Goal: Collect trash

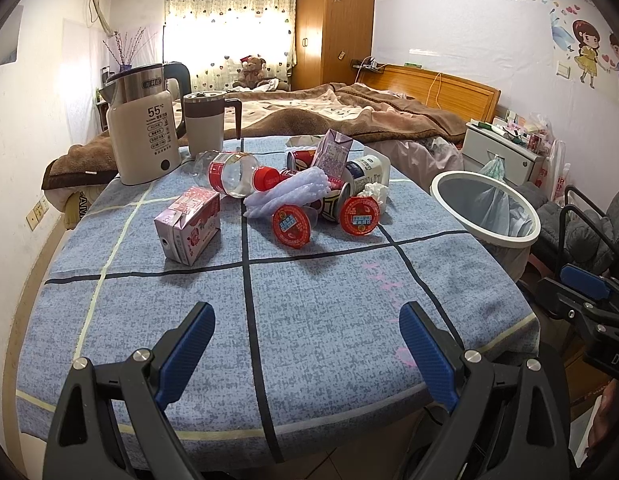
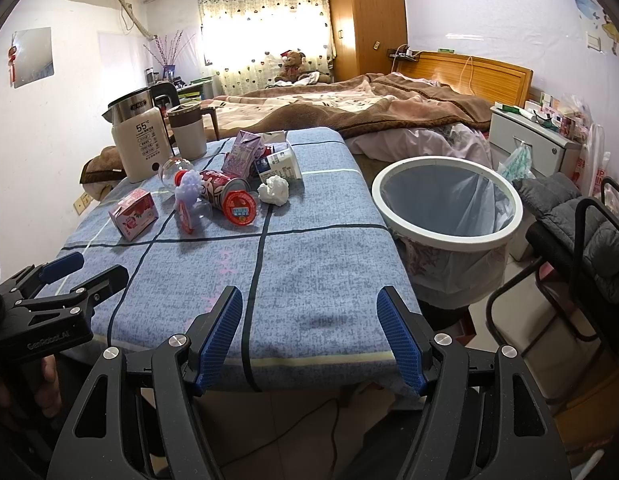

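Trash lies in a pile on the blue checked tablecloth [image 1: 309, 312]: a pink drink carton [image 1: 188, 224], a clear bottle with a red cap [image 1: 233, 174], two red-lidded cups [image 1: 292, 225], a purple carton [image 1: 332, 154], a can [image 2: 223, 190], a white milk bottle [image 1: 367, 170] and a crumpled tissue [image 2: 273, 189]. A white-rimmed bin [image 2: 447, 204] with a liner stands right of the table. My left gripper [image 1: 307, 320] is open and empty over the near table edge. My right gripper [image 2: 309, 308] is open and empty at the near right corner.
A white kettle [image 1: 143, 136] and a mug [image 1: 205, 124] stand at the table's far left. A bed [image 1: 349, 108] lies behind. A chair with a grey coat [image 2: 581, 232] stands right of the bin. A nightstand [image 2: 529, 136] is beyond.
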`<state>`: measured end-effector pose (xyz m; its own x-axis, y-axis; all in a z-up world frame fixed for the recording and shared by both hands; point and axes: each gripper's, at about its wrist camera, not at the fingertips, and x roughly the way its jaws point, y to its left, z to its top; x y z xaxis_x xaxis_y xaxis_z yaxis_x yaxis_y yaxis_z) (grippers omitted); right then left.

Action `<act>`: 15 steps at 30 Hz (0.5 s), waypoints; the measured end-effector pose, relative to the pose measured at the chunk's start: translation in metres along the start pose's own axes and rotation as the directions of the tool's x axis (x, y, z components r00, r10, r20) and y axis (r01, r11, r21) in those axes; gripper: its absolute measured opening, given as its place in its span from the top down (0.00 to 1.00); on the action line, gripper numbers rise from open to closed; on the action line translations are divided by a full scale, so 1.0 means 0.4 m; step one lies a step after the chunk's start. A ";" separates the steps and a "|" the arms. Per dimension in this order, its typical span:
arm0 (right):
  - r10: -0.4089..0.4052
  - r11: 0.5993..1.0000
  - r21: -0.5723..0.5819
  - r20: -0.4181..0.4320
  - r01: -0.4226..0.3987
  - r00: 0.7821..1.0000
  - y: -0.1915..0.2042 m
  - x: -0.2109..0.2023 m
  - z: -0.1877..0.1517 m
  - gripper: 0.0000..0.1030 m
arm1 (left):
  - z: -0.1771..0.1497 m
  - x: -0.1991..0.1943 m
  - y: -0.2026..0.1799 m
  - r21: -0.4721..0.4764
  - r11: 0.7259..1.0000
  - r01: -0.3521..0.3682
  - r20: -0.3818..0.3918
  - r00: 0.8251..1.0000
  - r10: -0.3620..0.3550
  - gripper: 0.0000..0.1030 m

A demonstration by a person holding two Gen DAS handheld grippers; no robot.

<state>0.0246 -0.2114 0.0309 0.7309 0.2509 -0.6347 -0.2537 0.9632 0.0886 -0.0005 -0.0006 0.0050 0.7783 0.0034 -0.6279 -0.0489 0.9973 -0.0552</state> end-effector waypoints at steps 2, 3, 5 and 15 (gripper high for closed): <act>-0.002 1.000 -0.001 0.000 0.002 1.000 0.000 0.002 0.001 0.32 | 0.000 0.000 0.000 0.000 1.000 -0.001 0.000 1.000 0.001 0.08; -0.001 1.000 0.000 -0.001 0.001 1.000 0.001 0.004 0.003 0.32 | 0.001 -0.001 0.000 0.000 1.000 0.001 0.000 1.000 -0.001 0.08; -0.001 1.000 0.000 0.000 0.001 1.000 0.001 0.003 0.002 0.32 | 0.001 -0.001 -0.001 0.000 1.000 -0.001 0.001 1.000 0.001 0.08; 0.000 1.000 0.000 -0.002 0.000 1.000 0.001 0.004 0.003 0.32 | -0.001 0.000 0.000 0.000 1.000 0.000 0.002 1.000 0.000 0.08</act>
<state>0.0265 -0.2103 0.0308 0.7298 0.2505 -0.6362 -0.2533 0.9633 0.0886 -0.0008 -0.0006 0.0048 0.7792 0.0040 -0.6267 -0.0493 0.9973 -0.0549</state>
